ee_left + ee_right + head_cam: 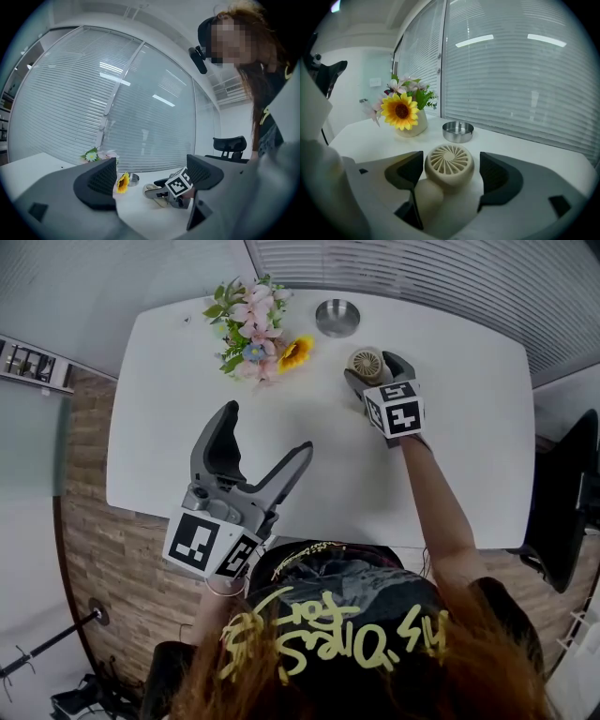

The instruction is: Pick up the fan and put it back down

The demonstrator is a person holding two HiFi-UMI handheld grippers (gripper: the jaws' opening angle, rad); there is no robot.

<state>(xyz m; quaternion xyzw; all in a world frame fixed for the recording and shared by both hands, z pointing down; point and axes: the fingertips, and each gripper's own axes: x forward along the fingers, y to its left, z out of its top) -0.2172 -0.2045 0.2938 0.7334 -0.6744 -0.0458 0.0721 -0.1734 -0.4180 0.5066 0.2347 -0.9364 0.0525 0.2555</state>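
Your right gripper [449, 174], jaws parted and unclamped, flanks the fan [449, 161], matte cream plastic with a round spiral-ribbed grille; your left gripper [266, 428] gapes empty above the smooth white table [169, 362]

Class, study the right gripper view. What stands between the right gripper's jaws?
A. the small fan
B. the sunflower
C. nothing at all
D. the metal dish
A: the small fan stands between the jaws of the right gripper, while the metal dish and the sunflower sit farther back, clear of the jaws.
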